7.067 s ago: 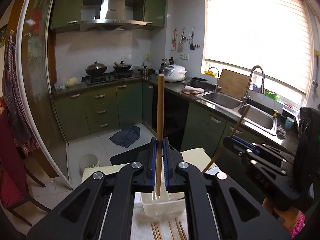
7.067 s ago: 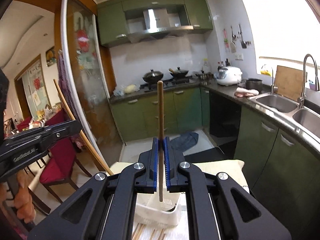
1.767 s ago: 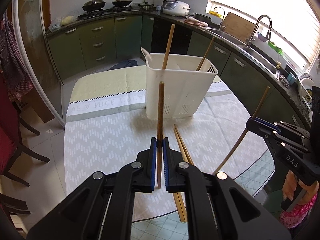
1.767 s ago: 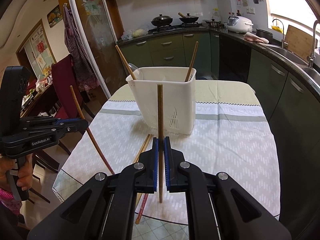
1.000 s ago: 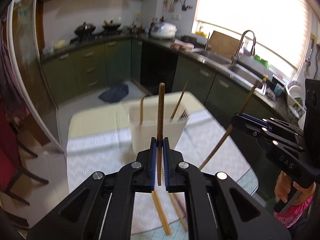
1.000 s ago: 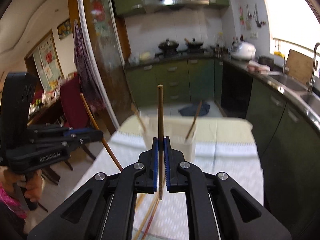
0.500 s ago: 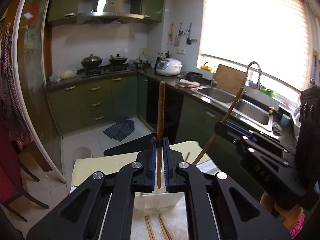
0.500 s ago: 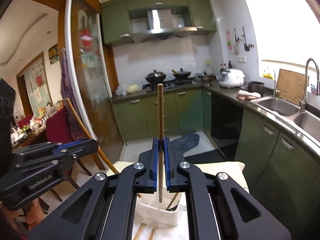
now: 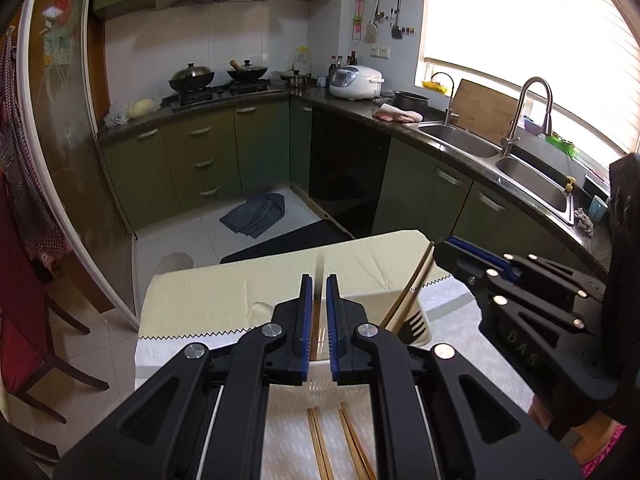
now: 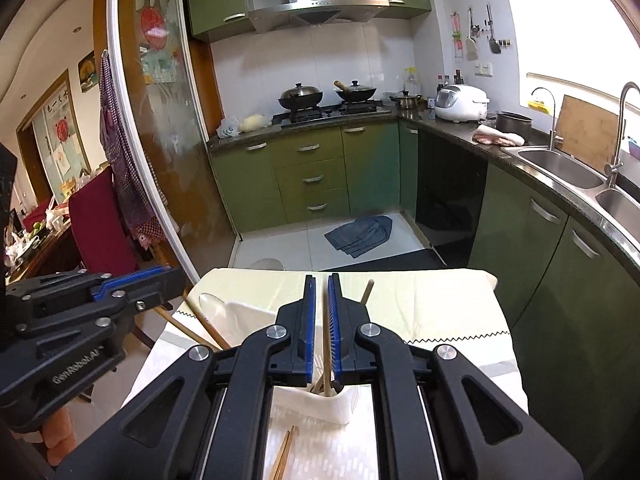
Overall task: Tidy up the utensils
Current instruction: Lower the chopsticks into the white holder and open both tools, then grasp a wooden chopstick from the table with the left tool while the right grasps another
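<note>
A white slotted basket [image 9: 420, 326] stands on the table just under both grippers. My left gripper [image 9: 319, 280] hovers over it with a narrow gap between its pads. A brown chopstick [image 9: 316, 334] shows low in that gap, reaching down into the basket. My right gripper [image 10: 321, 280] is beside it over the same basket [image 10: 340, 410]. A thin chopstick [image 10: 328, 344] runs down through its gap into the basket, loose from the pads. More chopsticks [image 9: 412, 284] lean in the basket. Loose chopsticks [image 9: 320, 444] lie on the cloth in front.
The table wears a cream and grey patterned cloth [image 9: 220, 300]. Beyond it are green kitchen cabinets [image 9: 200, 160], a counter with a double sink [image 9: 532, 176] on the right, and red chairs [image 10: 100, 220] on the left. A blue rag [image 9: 256, 214] lies on the floor.
Both chopsticks stood high above the fingertips half a second ago. Now neither rises above the tips, and both have dropped into the basket. Both grippers have come forward over it.
</note>
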A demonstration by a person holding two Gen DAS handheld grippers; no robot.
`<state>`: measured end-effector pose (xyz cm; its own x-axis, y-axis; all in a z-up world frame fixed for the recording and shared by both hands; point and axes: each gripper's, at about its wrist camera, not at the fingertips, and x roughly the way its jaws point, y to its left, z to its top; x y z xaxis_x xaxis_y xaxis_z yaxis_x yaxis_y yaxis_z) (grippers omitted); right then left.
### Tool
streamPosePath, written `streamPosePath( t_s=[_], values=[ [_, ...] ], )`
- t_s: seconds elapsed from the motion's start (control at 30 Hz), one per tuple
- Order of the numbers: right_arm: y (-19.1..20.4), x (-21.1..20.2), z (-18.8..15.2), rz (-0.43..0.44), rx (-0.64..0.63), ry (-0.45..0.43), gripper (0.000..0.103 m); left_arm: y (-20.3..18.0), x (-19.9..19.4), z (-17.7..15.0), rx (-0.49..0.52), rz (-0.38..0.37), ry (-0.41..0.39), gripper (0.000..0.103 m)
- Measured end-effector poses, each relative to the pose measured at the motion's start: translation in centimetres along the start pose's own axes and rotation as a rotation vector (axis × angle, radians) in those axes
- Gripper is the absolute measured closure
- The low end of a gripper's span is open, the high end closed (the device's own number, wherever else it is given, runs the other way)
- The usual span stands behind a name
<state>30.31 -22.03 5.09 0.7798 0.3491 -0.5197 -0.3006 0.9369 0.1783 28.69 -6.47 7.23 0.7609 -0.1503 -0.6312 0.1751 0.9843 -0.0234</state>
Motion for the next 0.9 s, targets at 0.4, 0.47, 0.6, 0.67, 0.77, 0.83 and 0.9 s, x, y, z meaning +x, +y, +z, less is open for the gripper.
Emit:
streamPosePath(
  t_s=[0.4,0.47,0.6,0.67,0.77,0.83,0.9],
  values=[
    [0.0,-7.6,-3.0,0.057,-0.003,-0.031,0.079,-0.5,-4.8,-1.6,0.027,-0.037,0.002,0.078],
    [-0.3,-8.1,-5.0,0.070,-0.002,0.012,0.079,-0.5,-4.6,-3.9,0.038,-0.046,0.068,0.077],
    [-1.6,-7.3,-10.6,0.067,0.009,0.139,0.079,0.4,-0.6,-9.7,0.001,-0.080,0.303,0.077],
    [-2.2,-6.5,-12.7,0.056,0.018,0.193,0.079,1.1,2.7,-12.8,-0.031,-0.089,0.440,0.077],
    [-3.3,-5.7,-15.0,0.040,0.042,0.242,0.079,2.0,5.7,-15.4,-0.069,-0.064,0.521,0.077],
    [-3.9,-5.6,-15.8,0.033,0.057,0.253,0.079,2.5,7.1,-16.2,-0.083,-0.050,0.546,0.077],
    [-4.4,-5.6,-16.4,0.027,0.066,0.257,0.079,2.9,8.1,-16.6,-0.092,-0.043,0.565,0.078]
  ],
)
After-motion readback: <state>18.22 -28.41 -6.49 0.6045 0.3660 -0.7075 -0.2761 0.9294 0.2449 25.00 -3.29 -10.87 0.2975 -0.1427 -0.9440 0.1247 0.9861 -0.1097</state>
